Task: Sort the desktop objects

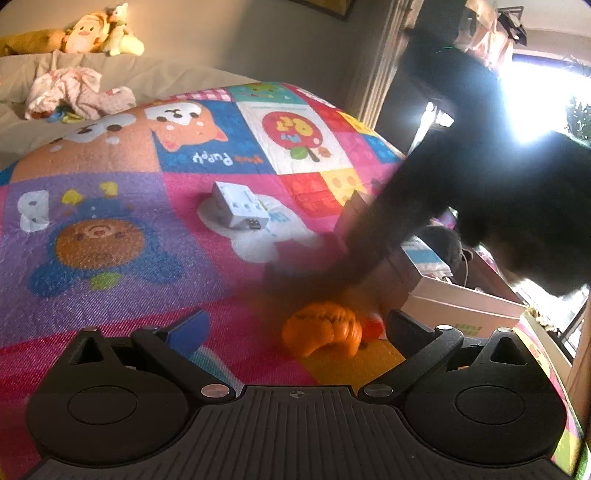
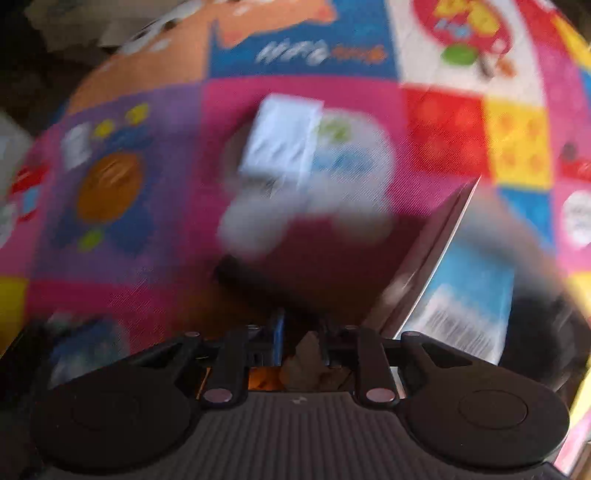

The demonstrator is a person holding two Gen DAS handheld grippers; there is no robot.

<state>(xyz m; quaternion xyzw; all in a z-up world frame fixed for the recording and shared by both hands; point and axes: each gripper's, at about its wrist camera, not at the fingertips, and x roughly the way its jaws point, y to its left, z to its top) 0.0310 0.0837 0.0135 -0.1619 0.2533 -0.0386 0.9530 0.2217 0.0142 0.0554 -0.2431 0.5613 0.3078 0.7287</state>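
In the left wrist view my left gripper [image 1: 295, 325] is open and empty, low over the colourful quilt [image 1: 122, 229]. An orange croissant-shaped toy [image 1: 321, 332] lies on the quilt between its fingertips, untouched. A white box [image 1: 240, 205] lies further out. The right arm is a dark blur [image 1: 461, 206] sweeping across above the toy. In the blurred right wrist view my right gripper [image 2: 299, 332] has its jaws close together on a small brownish thing [image 2: 306, 350] that I cannot make out. The white box [image 2: 280, 140] lies ahead of it.
An open cardboard box [image 1: 461, 295] with a blue-and-white packet and a dark object inside stands at the right of the quilt, also in the right wrist view [image 2: 436, 258]. Stuffed toys [image 1: 96, 33] and crumpled clothes [image 1: 74, 92] lie on the bed behind. A bright window is at the right.
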